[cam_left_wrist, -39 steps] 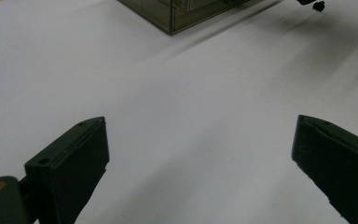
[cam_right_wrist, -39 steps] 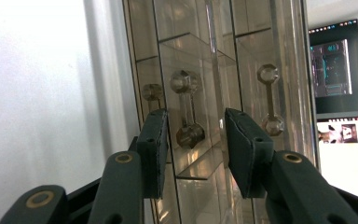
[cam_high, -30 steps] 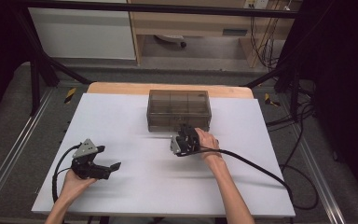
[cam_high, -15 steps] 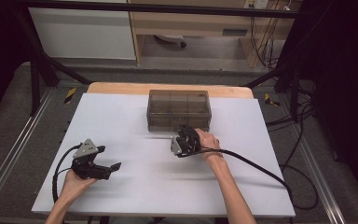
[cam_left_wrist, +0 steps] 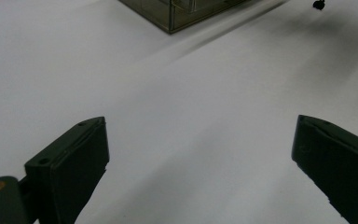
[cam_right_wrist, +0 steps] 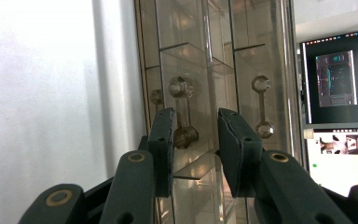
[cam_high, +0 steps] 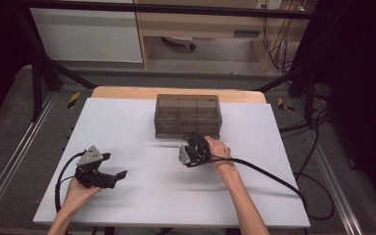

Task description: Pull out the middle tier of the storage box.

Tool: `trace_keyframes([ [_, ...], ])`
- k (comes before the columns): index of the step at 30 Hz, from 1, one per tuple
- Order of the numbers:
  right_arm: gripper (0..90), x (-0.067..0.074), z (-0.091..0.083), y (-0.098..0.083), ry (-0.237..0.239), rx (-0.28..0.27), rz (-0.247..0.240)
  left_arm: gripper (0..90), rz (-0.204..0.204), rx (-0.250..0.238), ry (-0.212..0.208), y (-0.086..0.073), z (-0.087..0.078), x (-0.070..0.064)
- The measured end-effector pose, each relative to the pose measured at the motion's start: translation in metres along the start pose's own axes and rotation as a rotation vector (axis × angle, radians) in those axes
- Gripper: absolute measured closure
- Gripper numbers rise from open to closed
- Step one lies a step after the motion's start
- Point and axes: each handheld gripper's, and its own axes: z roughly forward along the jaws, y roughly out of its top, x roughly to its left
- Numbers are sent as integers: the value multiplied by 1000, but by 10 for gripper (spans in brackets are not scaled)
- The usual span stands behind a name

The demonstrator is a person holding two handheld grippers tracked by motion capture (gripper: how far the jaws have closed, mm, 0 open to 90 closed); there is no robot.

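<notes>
A smoky see-through drawer box [cam_high: 187, 116] stands at the back middle of the white table [cam_high: 142, 205]. My right gripper [cam_high: 196, 140] is at its front face, held by a hand. In the right gripper view the jaws [cam_right_wrist: 196, 126] stand a narrow gap apart on either side of a clear bar handle [cam_right_wrist: 182, 112] on a drawer of the box [cam_right_wrist: 242, 70]; the handle is close to the left jaw, with space on the right. My left gripper [cam_high: 113, 165] rests low at the table's front left, wide open [cam_left_wrist: 200, 144] over bare white surface, with the box corner [cam_left_wrist: 177, 11] far ahead.
A second drawer handle [cam_right_wrist: 262, 105] sits beside the first. The right gripper's black cable [cam_high: 274, 178] trails across the table's right side to the floor. The left gripper's cable [cam_high: 61, 181] loops at the front left. Monitors [cam_right_wrist: 338, 77] glow beyond the box.
</notes>
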Motion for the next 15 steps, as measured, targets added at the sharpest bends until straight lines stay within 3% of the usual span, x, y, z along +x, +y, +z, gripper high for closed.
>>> trace_keyframes([
  [15,682,3,-9,2,14,-4,-32,33,1,1,-1,0,0,0],
])
